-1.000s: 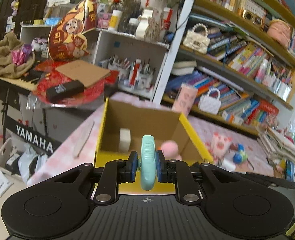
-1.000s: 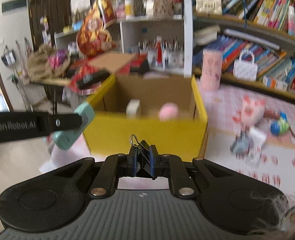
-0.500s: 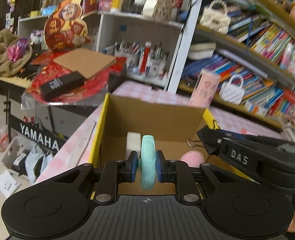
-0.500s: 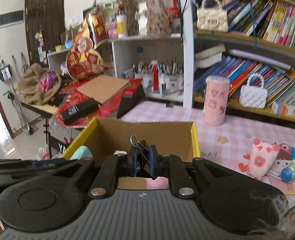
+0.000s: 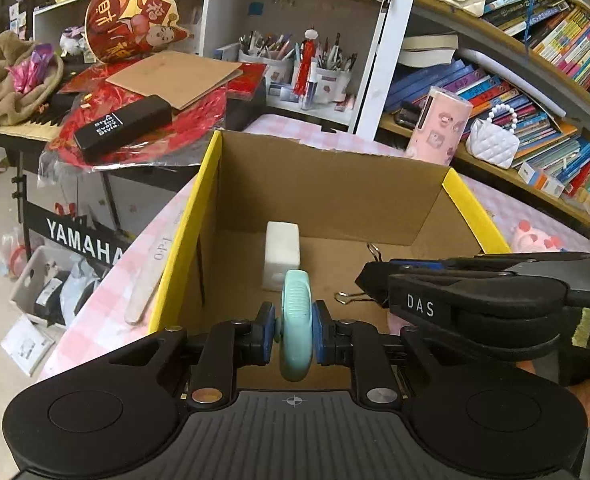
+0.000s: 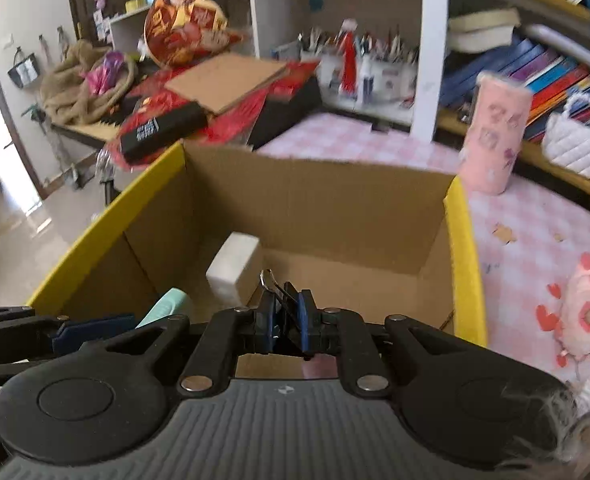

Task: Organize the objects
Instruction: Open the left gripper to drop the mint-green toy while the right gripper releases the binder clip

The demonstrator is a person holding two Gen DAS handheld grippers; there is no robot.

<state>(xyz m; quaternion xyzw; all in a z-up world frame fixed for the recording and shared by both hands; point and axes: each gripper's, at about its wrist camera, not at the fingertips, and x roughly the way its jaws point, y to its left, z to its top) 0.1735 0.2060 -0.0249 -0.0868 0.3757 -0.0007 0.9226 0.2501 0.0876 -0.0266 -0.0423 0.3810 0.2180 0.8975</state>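
Observation:
An open cardboard box with yellow outer walls (image 5: 209, 184) (image 6: 461, 248) stands on the pink checked table. A white block (image 5: 281, 254) (image 6: 233, 268) lies on its floor. My left gripper (image 5: 293, 334) is shut on a mint-green oval object (image 5: 295, 324), held over the box's near side; that object also shows in the right wrist view (image 6: 165, 308). My right gripper (image 6: 285, 326) is shut on a black binder clip (image 6: 281, 304), also over the box, just right of the left one; the clip shows in the left wrist view (image 5: 365, 280).
A pink cylinder (image 5: 439, 122) (image 6: 495, 132) and a white handbag (image 5: 493, 142) stand behind the box. A pink plush toy (image 6: 587, 312) lies right of it. A flat stick (image 5: 145, 300) lies left of it. A cluttered keyboard stand (image 5: 83, 236) is at the left.
Both grippers have moved forward and down over the box, so its inside fills the views. The pink thing seen inside the box is now hidden behind the grippers. Both still hold their objects.

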